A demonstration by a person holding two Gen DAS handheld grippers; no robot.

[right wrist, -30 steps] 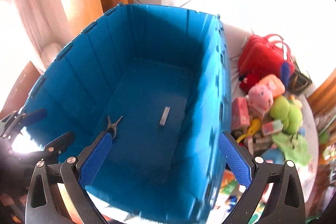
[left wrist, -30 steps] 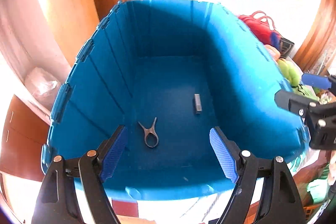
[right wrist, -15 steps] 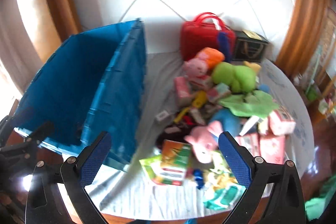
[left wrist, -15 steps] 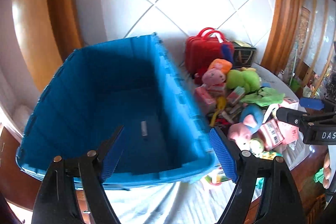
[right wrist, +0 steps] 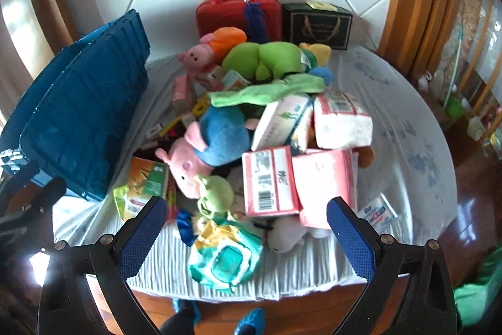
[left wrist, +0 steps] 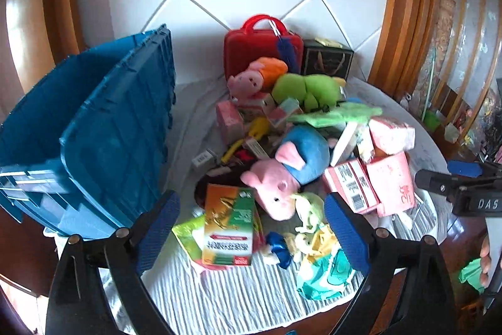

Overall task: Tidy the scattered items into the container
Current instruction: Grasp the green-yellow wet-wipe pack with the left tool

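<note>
A: Where is the blue crate [left wrist: 103, 143]?

B: At the left of both wrist views, on the cloth-covered table [right wrist: 404, 121], its ribbed side wall toward the heap.

A: And the scattered things?

B: Piled in mid-frame. A pig plush in a blue top [left wrist: 285, 175] lies in the middle, with an orange-and-green carton [left wrist: 227, 225] at lower centre of the left view and a green wet-wipes pack [right wrist: 224, 256] low in the right view. A red carry case [left wrist: 262, 47] stands at the back by the tiled wall.

A: The tools?

B: The left gripper [left wrist: 251, 234] has its jaws opening, with nothing between the pads. The right gripper [right wrist: 246, 237] stands wide apart, also empty, above the near edge of the pile.
</note>
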